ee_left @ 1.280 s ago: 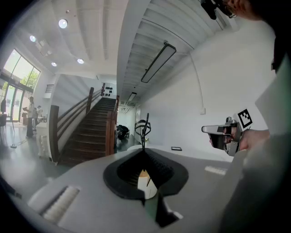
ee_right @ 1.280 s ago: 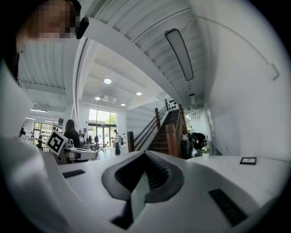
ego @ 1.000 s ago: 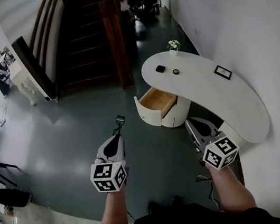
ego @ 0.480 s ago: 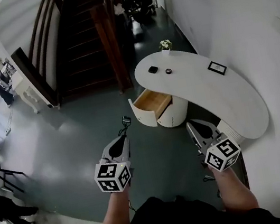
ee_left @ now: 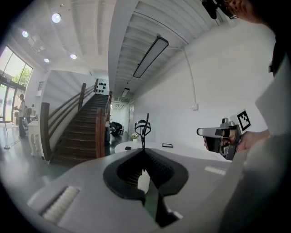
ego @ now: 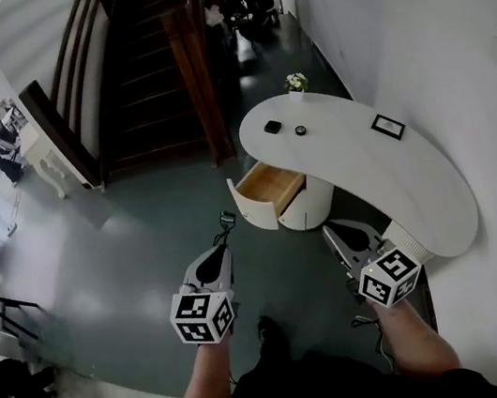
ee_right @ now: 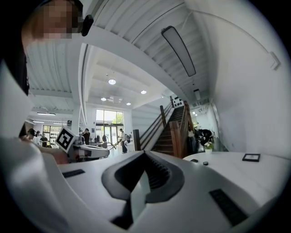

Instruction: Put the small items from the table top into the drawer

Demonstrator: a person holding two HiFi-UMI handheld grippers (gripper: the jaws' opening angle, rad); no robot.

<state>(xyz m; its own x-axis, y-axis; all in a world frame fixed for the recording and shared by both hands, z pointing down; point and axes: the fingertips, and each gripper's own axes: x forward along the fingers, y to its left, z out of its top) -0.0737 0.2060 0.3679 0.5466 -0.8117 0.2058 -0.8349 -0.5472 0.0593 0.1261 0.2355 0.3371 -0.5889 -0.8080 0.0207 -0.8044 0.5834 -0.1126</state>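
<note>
The left tool [ego: 225, 234] pinches a thin black wire clip [ego: 226, 217], the right tool [ego: 329, 227] is clenched empty, both short of the desk [ego: 417, 182].

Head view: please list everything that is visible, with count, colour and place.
table: one, white, curved, along the right wall
drawer: one, open, wooden inside, under the table's far end
square item: one, black, on the table top
round item: one, dark, beside the square one
frame: one, black, on the table top
flower pot: one, white flowers, table's far tip
staircase: one, dark wood, ahead
left gripper: one, grey, shut on a black wire thing
right gripper: one, grey, shut, empty
</note>
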